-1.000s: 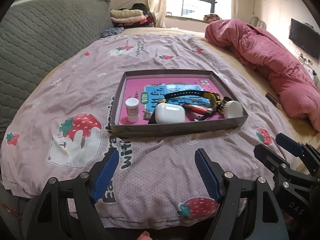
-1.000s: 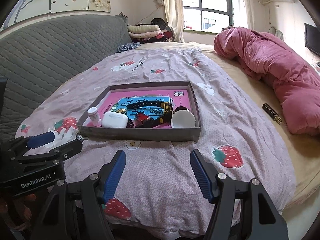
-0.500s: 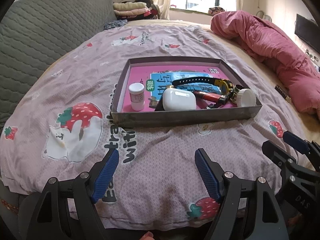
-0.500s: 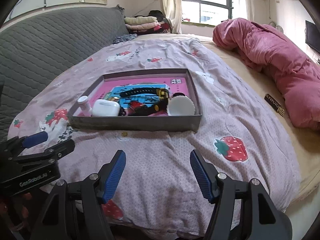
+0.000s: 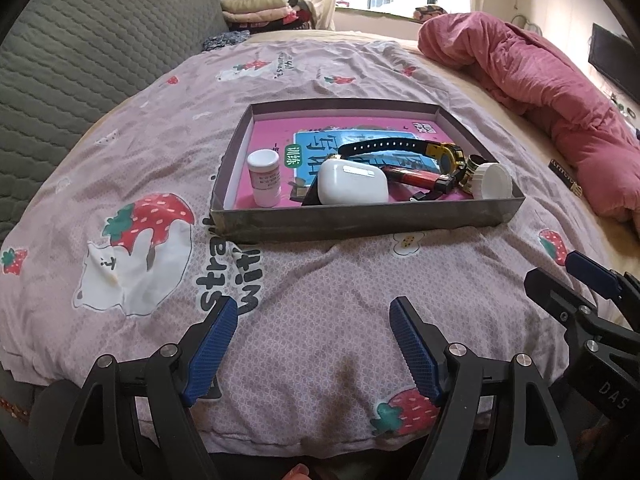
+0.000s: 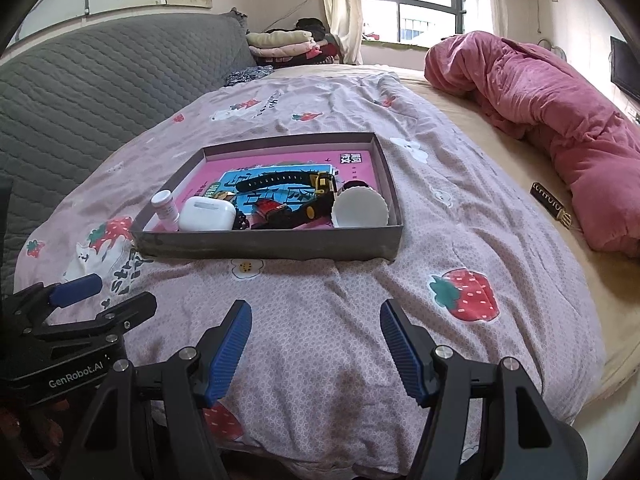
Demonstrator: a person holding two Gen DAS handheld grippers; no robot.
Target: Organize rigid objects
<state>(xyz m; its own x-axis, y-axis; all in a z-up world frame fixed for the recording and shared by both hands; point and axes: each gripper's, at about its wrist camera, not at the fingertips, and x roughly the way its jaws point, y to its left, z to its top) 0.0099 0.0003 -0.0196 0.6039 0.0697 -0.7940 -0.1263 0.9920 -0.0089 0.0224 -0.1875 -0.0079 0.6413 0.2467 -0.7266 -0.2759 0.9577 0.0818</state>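
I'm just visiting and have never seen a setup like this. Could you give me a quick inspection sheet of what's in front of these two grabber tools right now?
Surface: a bed with a strawberry-print cover, rumpled.
Job's things: a shallow grey tray holding a small white bottle, upright; a white earbud case; a black and yellow watch; a red tube; a white round lid.
Clutter: a small dark tag lying on the beige sheet, outside the tray.
Grippers: left gripper and right gripper both short of the tray, jaws open, holding nothing.
Cables: nothing seen.
Surroundings: pink quilt, grey padded headboard, folded clothes, window.
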